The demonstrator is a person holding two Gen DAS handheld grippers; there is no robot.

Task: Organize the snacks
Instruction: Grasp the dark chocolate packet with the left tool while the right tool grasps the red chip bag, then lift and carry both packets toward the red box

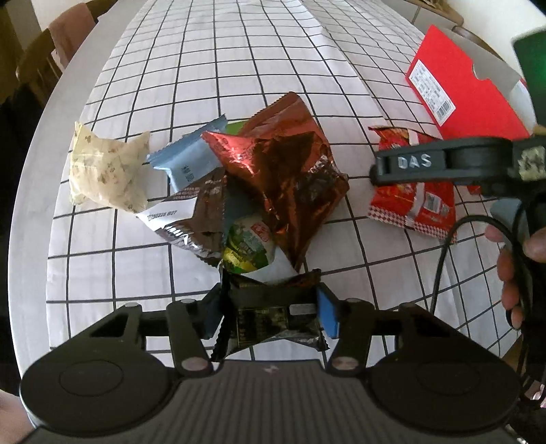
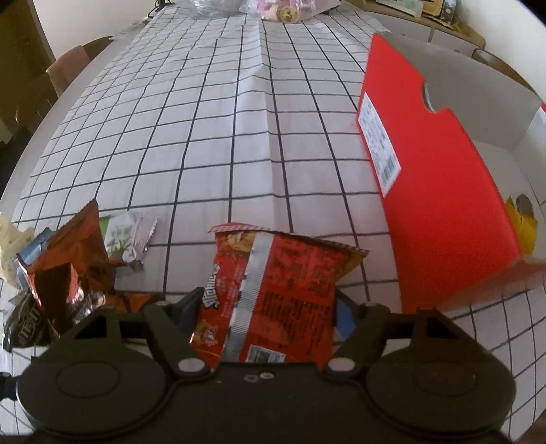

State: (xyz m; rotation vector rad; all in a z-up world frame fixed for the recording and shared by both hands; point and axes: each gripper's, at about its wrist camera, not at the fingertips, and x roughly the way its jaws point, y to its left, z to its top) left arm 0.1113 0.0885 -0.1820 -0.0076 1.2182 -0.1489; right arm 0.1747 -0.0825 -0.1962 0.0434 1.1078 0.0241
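Note:
My left gripper (image 1: 269,310) is shut on a dark snack packet (image 1: 269,317), held just above the checked tablecloth in front of a pile of snacks: a copper-red foil bag (image 1: 290,177), a blue packet (image 1: 191,164), a brown packet (image 1: 194,225), a green packet (image 1: 252,246) and a cream wrapper (image 1: 105,170). My right gripper (image 2: 266,307) is shut on a red snack bag (image 2: 273,293), which also shows in the left wrist view (image 1: 413,198). The red open box (image 2: 436,191) stands to its right, with a yellow packet (image 2: 520,222) inside.
The checked tablecloth (image 2: 239,119) covers a pale table. Chairs (image 2: 68,65) stand at the left edge. Bags and a bowl (image 2: 273,8) sit at the far end. The snack pile (image 2: 71,266) lies left of my right gripper.

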